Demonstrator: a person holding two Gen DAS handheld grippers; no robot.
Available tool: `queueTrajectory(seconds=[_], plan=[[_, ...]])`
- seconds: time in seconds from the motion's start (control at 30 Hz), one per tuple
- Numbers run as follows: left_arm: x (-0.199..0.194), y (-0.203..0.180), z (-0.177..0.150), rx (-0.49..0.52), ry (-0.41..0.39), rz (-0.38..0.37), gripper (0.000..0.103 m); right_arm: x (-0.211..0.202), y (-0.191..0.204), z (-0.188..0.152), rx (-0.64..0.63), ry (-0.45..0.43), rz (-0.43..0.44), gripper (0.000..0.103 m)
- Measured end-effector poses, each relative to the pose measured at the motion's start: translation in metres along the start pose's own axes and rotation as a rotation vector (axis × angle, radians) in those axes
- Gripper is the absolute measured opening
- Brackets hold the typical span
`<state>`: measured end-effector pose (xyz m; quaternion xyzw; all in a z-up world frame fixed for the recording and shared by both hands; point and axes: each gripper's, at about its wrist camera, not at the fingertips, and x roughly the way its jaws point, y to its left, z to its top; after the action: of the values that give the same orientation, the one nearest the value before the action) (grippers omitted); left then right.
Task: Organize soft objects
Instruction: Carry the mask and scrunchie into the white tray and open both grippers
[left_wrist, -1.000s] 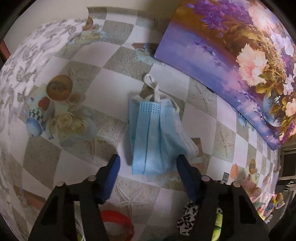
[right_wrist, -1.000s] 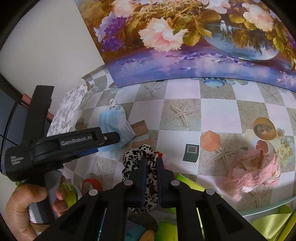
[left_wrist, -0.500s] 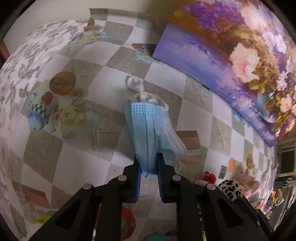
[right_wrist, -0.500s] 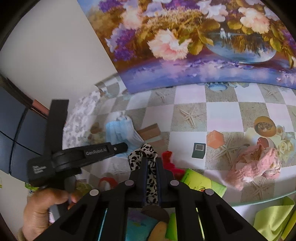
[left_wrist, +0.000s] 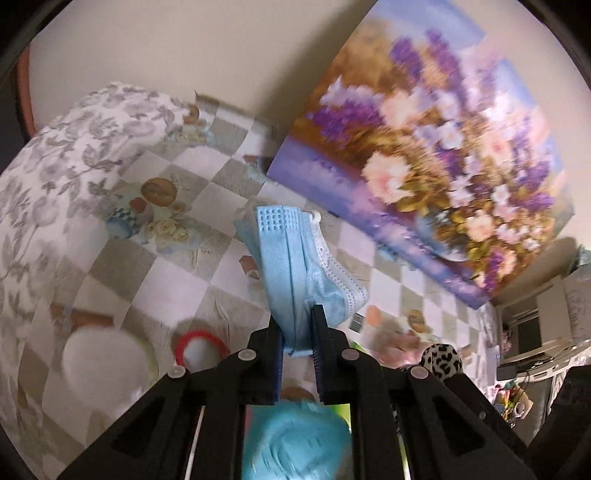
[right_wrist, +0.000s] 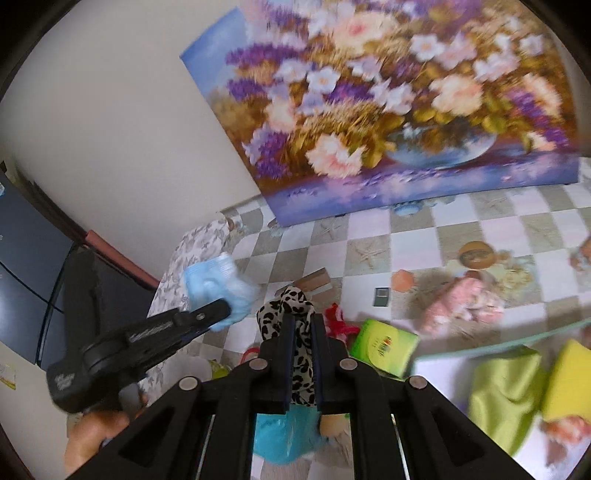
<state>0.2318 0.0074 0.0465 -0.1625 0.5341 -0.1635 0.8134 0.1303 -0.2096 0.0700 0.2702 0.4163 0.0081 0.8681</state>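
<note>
left tool (left_wrist: 297, 328) clenched on mask (left_wrist: 295, 258), lower centre | right tool (right_wrist: 303, 332) grasping scrunchie (right_wrist: 291, 310) | we keep both pinches firm, carry clear of counter (right_wrist: 424, 236)

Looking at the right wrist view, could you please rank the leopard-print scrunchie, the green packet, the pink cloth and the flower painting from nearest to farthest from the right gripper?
1. Leopard-print scrunchie: pinched in the right gripper.
2. Green packet: just right of the fingertips, on the table.
3. Pink cloth: farther right, on the checked tablecloth.
4. Flower painting: against the wall at the back.
</note>
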Motion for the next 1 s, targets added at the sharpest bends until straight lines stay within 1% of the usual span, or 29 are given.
queueTrajectory(seconds=[0.1, 0.2, 0.37, 0.47, 0.57, 0.73, 0.87, 1.0], plan=[[-0.021, -0.010, -0.014, -0.008, -0.039, -0.023, 0.014, -0.027, -0.001, -0.005, 0.006, -0.023, -0.019, 0.009], [-0.044, -0.028, -0.037, 0.008, -0.071, -0.040, 0.014, -0.053, -0.003, -0.012, 0.011, -0.052, -0.032, 0.009], [-0.063, -0.056, -0.071, 0.043, -0.100, -0.067, 0.014, -0.095, -0.011, -0.032, 0.009, -0.105, -0.079, 0.009], [-0.069, -0.072, -0.092, 0.068, -0.102, -0.075, 0.014, -0.114, -0.021, -0.043, 0.024, -0.121, -0.097, 0.009], [-0.066, -0.083, -0.109, 0.078, -0.088, -0.084, 0.014, -0.129, -0.032, -0.055, 0.026, -0.126, -0.110, 0.009], [-0.053, -0.100, -0.134, 0.112, -0.048, -0.077, 0.014, -0.144, -0.057, -0.073, 0.066, -0.117, -0.162, 0.009], [-0.040, -0.113, -0.148, 0.147, -0.015, -0.061, 0.014, -0.159, -0.078, -0.080, 0.098, -0.120, -0.223, 0.009], [-0.028, -0.129, -0.165, 0.205, 0.024, -0.052, 0.014, -0.176, -0.101, -0.084, 0.138, -0.129, -0.291, 0.009]])
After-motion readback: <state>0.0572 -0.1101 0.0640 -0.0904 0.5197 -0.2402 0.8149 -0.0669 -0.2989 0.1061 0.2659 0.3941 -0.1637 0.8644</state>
